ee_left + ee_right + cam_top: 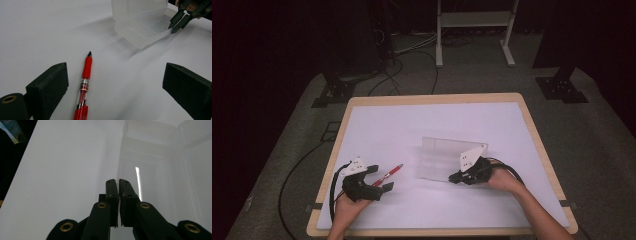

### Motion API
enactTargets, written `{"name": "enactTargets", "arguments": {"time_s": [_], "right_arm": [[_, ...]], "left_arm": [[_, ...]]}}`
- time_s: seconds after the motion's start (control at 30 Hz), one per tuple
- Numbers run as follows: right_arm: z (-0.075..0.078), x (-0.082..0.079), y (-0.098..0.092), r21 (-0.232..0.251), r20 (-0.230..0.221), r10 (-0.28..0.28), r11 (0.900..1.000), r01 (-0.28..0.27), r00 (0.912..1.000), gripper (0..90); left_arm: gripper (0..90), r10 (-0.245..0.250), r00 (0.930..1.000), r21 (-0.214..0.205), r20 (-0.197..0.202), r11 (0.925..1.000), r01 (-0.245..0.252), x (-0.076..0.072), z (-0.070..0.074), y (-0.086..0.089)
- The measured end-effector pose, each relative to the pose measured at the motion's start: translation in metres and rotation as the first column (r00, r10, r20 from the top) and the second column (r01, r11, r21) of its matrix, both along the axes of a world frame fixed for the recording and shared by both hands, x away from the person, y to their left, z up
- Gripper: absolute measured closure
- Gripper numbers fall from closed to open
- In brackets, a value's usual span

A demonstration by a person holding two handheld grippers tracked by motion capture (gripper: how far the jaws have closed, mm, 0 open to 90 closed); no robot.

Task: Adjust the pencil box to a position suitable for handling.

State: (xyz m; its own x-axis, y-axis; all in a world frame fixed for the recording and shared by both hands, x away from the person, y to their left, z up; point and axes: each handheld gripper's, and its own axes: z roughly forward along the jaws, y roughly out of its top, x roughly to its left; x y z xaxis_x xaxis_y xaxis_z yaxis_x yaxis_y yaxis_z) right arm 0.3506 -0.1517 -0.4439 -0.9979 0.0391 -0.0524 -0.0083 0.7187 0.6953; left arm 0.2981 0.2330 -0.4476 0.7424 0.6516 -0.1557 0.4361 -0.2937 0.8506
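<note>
- Holding the clear plastic box (447, 160) steady is the work of my right gripper (455, 177): its jaws are pressed together on the thin front wall of the box tray, one jaw outside and one inside, as the right gripper view shows.
- The box sits open near the middle of the surface, a little toward the right edge, with its lid standing up behind the tray.
- My left gripper (381, 179) rests near the front-left corner of the surface, jaws wide apart and clamped on nothing.
- The red pen (84, 86) lies flat between those jaws, closer to the left one in the left gripper view, touching neither; its tip points toward the box.
- To do the step well, I judge that the left jaws should be centred over the pen's grip section before closing, so that the barrel cannot roll away.
- Close across the barrel, not along it.
- Keep the right grip firm, since the light box would likely slide when the pen is put in.
</note>
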Motion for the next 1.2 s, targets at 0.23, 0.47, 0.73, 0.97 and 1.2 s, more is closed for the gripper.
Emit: {"name": "enactTargets", "arguments": {"time_s": [0.23, 0.47, 0.73, 0.97, 1.2], "right_arm": [[-0.001, -0.003, 0.007, -0.002, -0.007, 0.032, 0.9995, -0.032, 0.9995, 86.1], [-0.007, -0.004, 0.016, -0.013, -0.019, 0.056, 0.9983, -0.056, 0.9982, 86.0], [-0.013, -0.006, 0.023, -0.021, -0.039, 0.077, 0.9968, -0.078, 0.9963, 86.1], [-0.016, -0.005, 0.023, -0.024, -0.061, 0.071, 0.9971, -0.072, 0.9956, 85.5], [-0.014, -0.004, 0.021, -0.011, -0.077, 0.061, 0.998, -0.062, 0.9952, 79.8]], "left_arm": [[5.9, 0.0, 1.0, 0.001, 0.0, 1.0, 0.0, 0.0, 0.0, 0.0], [5.9, -0.001, 1.0, 0.0, 0.0, 1.0, 0.001, 0.0, 0.0, 0.0], [5.9, -0.002, 1.0, 0.0, 0.0, 1.0, 0.002, 0.0, 0.0, 0.001], [5.9, -0.002, 1.0, 0.001, -0.002, 1.0, 0.002, 0.0, 0.0, 0.0], [5.9, -0.002, 1.0, 0.002, -0.001, 1.0, 0.002, 0.0, 0.0, 0.0]]}}
